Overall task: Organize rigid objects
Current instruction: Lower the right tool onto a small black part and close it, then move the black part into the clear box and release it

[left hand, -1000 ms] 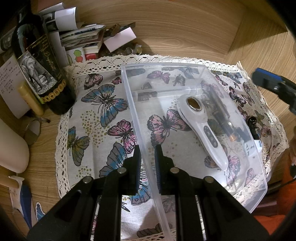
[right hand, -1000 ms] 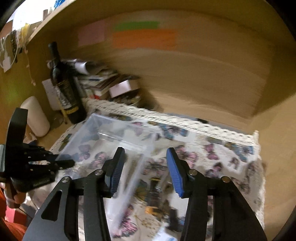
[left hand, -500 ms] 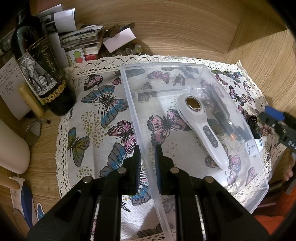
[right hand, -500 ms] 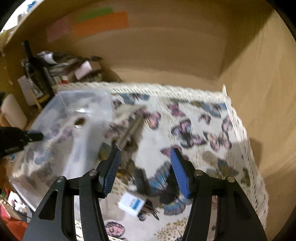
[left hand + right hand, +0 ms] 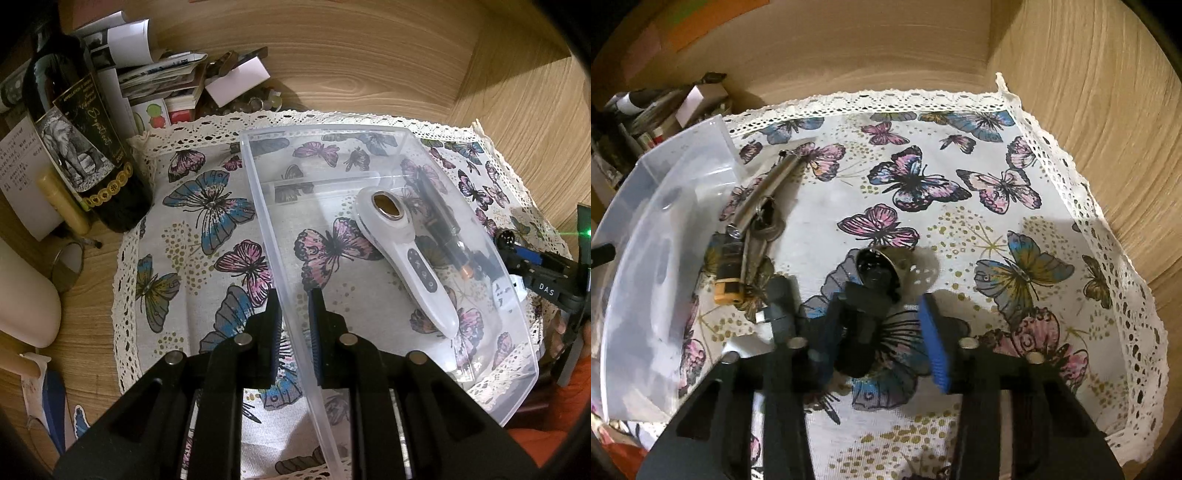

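Note:
My left gripper (image 5: 293, 317) is shut on the near-left wall of a clear plastic bin (image 5: 266, 229) that stands on the butterfly cloth. In the bin lies a white handheld device (image 5: 413, 254). My right gripper (image 5: 875, 332) is open, low over the cloth, with a small black flashlight (image 5: 868, 295) between its fingers; its shiny head (image 5: 877, 267) points away. It also shows at the right edge of the left wrist view (image 5: 532, 266). Just outside the bin lie a silver tube with keys (image 5: 764, 195), an orange-tipped lighter (image 5: 727, 273) and a black adapter (image 5: 781, 306).
A dark wine bottle (image 5: 85, 147) and a pile of papers and boxes (image 5: 166, 77) stand at the back left. Wooden walls (image 5: 1089, 129) close the back and right. The lace-edged cloth (image 5: 1071, 314) covers the surface.
My right gripper has swung right and dropped low from above the bin to the cloth, coming around the flashlight. My left gripper has stayed on the bin wall.

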The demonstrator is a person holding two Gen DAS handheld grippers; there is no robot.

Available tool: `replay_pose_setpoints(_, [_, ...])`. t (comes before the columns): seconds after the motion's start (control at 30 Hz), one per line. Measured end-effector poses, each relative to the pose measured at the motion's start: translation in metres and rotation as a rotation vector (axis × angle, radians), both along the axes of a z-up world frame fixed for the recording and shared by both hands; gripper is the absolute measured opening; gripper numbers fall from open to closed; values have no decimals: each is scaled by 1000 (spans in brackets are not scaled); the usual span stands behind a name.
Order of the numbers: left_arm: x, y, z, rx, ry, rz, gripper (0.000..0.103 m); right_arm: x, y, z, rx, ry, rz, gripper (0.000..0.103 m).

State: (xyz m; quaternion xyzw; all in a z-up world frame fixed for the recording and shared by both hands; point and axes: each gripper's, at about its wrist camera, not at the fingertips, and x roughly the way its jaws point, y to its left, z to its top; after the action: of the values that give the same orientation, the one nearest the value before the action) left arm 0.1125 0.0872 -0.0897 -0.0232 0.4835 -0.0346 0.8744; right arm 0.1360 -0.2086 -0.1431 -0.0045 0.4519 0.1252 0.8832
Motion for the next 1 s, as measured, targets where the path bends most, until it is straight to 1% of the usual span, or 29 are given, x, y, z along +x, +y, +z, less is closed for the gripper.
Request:
replay_pose_setpoints(0.17, [0, 0, 0, 3, -1, -1, 15, -2, 2, 2, -15, -13, 1, 22])
replay_pose_setpoints(0.4, [0, -1, 0, 0, -2, -1, 15, 0, 4, 20, -24, -47, 6, 22])
replay_pose_setpoints(0.47, [0, -1, 0, 0, -2, -1, 15, 0, 3, 25, -39, -63, -5, 22])
replay_pose_setpoints(0.6, [0, -1, 0, 0, -2, -1, 15, -1, 1, 39, -26, -99, -4, 22])
replay_pose_setpoints(0.67, [0, -1, 0, 1, -2, -1, 15, -3, 5, 50, -23, -133, 3, 22])
replay_pose_setpoints(0.83, [-1, -2, -1, -3, -4, -4, 15, -3, 23, 81, -3, -222, 59, 22])
replay_pose_setpoints(1.0, [-2, -2, 0, -8, -6, -6, 15, -4, 54, 103, 22, -285, 151, 22])
